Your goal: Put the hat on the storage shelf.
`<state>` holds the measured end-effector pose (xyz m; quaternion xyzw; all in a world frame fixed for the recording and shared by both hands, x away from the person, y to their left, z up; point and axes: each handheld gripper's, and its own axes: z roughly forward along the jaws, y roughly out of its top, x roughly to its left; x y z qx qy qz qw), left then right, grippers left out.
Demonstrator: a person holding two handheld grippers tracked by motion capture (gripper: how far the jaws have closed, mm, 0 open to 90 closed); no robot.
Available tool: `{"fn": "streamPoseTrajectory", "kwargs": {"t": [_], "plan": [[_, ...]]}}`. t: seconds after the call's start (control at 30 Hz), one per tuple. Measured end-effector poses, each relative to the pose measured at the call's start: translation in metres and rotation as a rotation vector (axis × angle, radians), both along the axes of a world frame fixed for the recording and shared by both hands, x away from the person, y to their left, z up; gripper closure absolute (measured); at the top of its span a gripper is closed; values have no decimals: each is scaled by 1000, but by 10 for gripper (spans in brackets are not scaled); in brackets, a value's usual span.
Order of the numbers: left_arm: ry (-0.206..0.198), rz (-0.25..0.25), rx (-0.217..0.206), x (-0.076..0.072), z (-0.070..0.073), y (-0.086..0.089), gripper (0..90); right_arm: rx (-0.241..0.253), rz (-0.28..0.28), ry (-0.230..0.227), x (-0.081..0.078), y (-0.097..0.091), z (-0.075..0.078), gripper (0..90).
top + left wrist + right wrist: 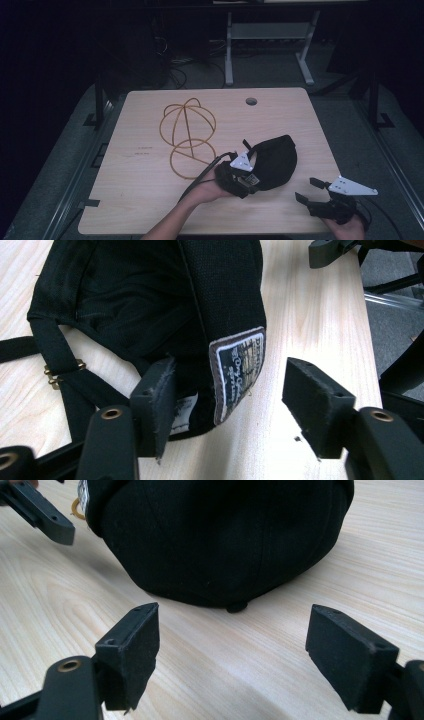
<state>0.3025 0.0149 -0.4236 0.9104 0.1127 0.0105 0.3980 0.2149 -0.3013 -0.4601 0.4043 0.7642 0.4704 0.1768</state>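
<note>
On the pale wooden worktop [130,200], the leftmost thing is a brass-coloured wire frame [187,137], a domed cage joined to a flat ring, which lies left of centre and nearer the far edge than the near one. Past it, close to the far edge, a small round hole [251,101] is cut in the board. Right of the frame, about midway between the far and near edges and toward the right side, lies the black cap [275,160], turned so that its open underside faces the person's left hand [212,187]. That hand comes in from the near edge and holds the left gripper [246,175] at the cap's near-left rim. In the left gripper view its jaws stand partly apart, with the cap's edge, which carries a sewn patch [237,372], between them: the left pad [159,402] lies against the fabric, while the right pad [312,405] stands clear of it over bare wood, so the cap is not clamped. The cap's strap with its brass buckle [62,372] trails onto the wood. Toward the near right corner, the right gripper [307,192] hovers apart from the cap, its jaws wide with nothing between them; in the right gripper view they point at the cap's crown [220,540].
</note>
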Motion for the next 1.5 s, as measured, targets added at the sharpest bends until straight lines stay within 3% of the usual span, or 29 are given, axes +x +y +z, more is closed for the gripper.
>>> {"fn": "streamPoseTrajectory", "kwargs": {"t": [0.23, 0.4, 0.6, 0.77, 0.93, 1.1, 1.5], "plan": [[-9, -34, -10, -1, 0, -4, 527, 23, 15, -6, 1, 2, 1, 202], [-32, -61, -10, -2, 2, -7, 670, 25, 29, -12, 2, 4, 1, 200], [-37, -95, -12, -3, 5, -9, 713, 23, 41, -4, 5, 11, 1, 162], [-49, -129, -13, -4, 10, -13, 748, 28, 40, -29, 5, 15, 2, 156], [-57, -176, -20, -12, 16, -17, 784, 57, 79, -62, 6, 17, 4, 256], [-67, -196, -25, -15, 22, -19, 796, 49, 101, -74, 7, 20, 3, 295], [-91, -278, -72, -18, 55, -28, 805, 118, 134, -138, 5, 24, 10, 389]]}}
